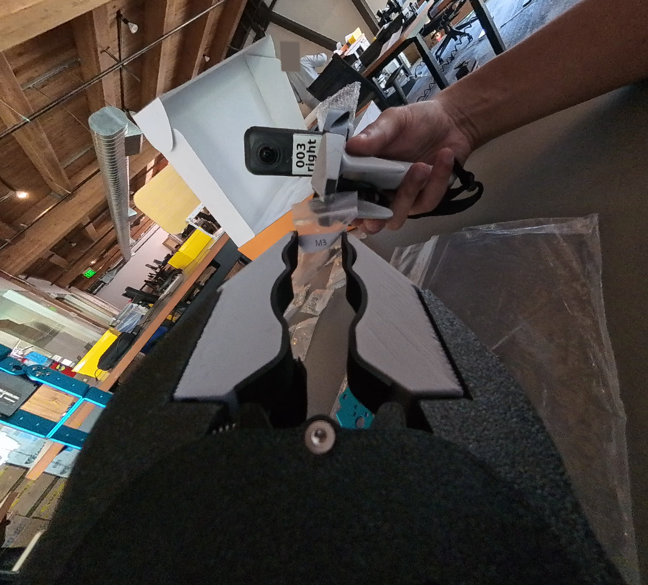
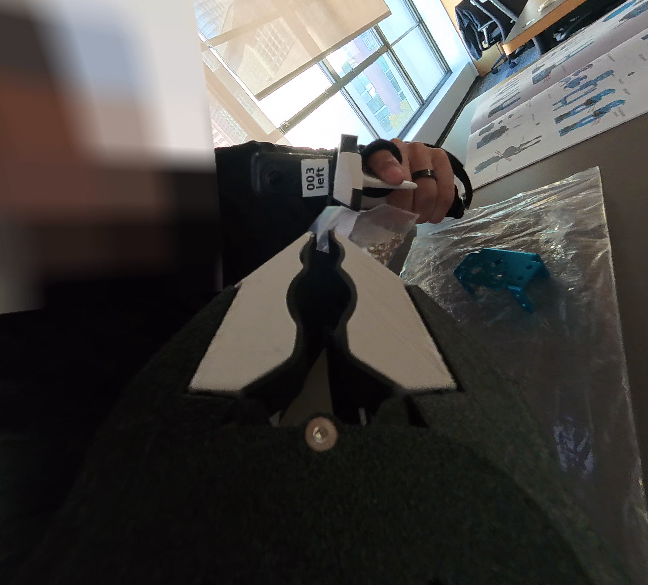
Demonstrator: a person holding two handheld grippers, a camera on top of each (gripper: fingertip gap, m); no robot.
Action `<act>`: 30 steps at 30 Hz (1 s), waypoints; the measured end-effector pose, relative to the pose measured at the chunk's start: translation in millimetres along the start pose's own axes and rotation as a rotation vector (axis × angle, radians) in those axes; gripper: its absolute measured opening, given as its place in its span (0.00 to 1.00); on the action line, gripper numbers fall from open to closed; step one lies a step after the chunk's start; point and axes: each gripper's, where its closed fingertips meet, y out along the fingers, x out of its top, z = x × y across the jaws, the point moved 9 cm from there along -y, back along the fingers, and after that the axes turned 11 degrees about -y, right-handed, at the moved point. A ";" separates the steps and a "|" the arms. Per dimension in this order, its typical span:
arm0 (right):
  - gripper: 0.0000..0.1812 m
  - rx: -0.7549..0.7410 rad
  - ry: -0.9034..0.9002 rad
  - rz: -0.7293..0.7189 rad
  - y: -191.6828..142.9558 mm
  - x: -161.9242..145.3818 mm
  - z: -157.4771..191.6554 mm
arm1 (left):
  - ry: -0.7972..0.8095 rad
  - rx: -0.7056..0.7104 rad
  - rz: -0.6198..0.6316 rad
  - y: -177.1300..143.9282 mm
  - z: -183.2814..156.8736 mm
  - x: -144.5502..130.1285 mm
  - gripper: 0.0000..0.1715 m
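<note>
The grey tabletop (image 2: 526, 189) carries a large clear plastic sheet (image 1: 519, 322), crinkled and flat, lying near both tools. An open white cardboard box (image 1: 224, 133) stands at the table's far edge behind the grippers. An open instruction booklet with blue diagrams (image 2: 547, 105) lies beyond the sheet. A small blue anodised metal bracket with holes (image 2: 498, 273) rests on the plastic sheet, well apart from the grippers. Both tools meet over the table on a small clear plastic bag of metal hardware (image 2: 378, 234) with a white label. The left gripper (image 1: 319, 238) has its tips pinched on the bag's labelled end, the jaws nearly closed around it. The right gripper (image 2: 322, 237) likewise has its tips closed on the bag's other edge, with little silvery washers visible inside, just beside its right finger
</note>
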 end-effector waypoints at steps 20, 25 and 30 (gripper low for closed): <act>0.02 -0.126 0.061 0.016 1.1 -3.8 -15.6 | 0.287 0.099 0.081 5.4 -7.0 -18.9 0.07; 0.06 -0.119 0.074 -0.014 1.7 -1.5 -15.6 | 0.365 0.160 0.079 5.5 -4.5 -20.3 0.04; 0.05 -0.101 0.105 -0.026 2.5 -2.5 -17.8 | 0.483 0.213 0.074 5.0 -8.5 -22.5 0.05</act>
